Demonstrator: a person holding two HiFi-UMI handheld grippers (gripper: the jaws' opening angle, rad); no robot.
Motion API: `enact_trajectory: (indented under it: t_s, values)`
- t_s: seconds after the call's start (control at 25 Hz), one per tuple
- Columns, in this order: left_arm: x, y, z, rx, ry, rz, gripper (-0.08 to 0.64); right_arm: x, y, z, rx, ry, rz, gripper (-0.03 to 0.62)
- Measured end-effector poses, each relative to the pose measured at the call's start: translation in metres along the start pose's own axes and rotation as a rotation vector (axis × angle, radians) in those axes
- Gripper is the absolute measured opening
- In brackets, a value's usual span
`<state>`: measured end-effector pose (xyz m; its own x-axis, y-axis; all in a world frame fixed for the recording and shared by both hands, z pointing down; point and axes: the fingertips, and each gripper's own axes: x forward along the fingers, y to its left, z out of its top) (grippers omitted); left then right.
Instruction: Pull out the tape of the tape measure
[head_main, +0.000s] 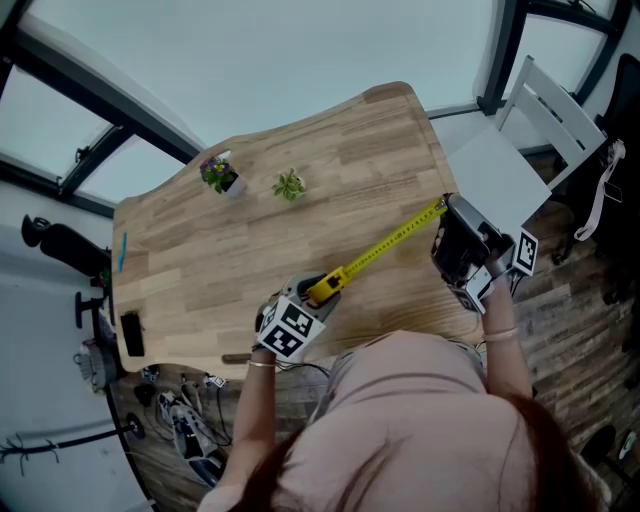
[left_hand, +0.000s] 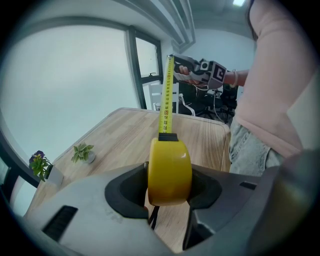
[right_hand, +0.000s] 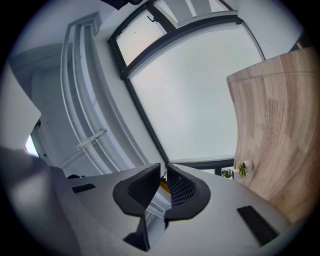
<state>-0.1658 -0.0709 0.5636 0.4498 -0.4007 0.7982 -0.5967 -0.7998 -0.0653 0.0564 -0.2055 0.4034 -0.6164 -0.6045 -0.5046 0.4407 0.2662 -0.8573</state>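
My left gripper (left_hand: 169, 186) is shut on the yellow tape measure case (left_hand: 169, 172), held over the wooden table's (head_main: 250, 250) near edge. In the head view the case (head_main: 325, 287) sits just right of the left gripper (head_main: 300, 315). The yellow tape (head_main: 390, 243) runs out of the case up and to the right, to my right gripper (head_main: 447, 212) near the table's right edge. In the right gripper view the jaws stand nearly together, pinching the tape's end (right_hand: 163, 184), and my right gripper (right_hand: 164, 176) points upward at the window. The left gripper view shows the tape (left_hand: 166, 95) stretching to the right gripper (left_hand: 182, 64).
Two small potted plants (head_main: 220, 174) (head_main: 289, 185) stand at the table's far side. A black object (head_main: 131, 333) and a blue pen (head_main: 122, 250) lie near the left edge. A white chair (head_main: 545, 120) stands past the right end. Shoes (head_main: 185, 430) lie on the floor.
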Motion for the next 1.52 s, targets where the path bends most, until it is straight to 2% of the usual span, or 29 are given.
enact_trajectory:
  t_s: [0.68, 1.52]
  values:
    - [0.006, 0.009, -0.027, 0.019, 0.082, -0.014, 0.169, -0.007, 0.014, 0.021, -0.029, -0.06, 0.03, 0.034]
    - [0.007, 0.006, -0.03, 0.027, 0.097, -0.02, 0.169, -0.013, 0.016, 0.028, -0.038, -0.081, 0.038, 0.037]
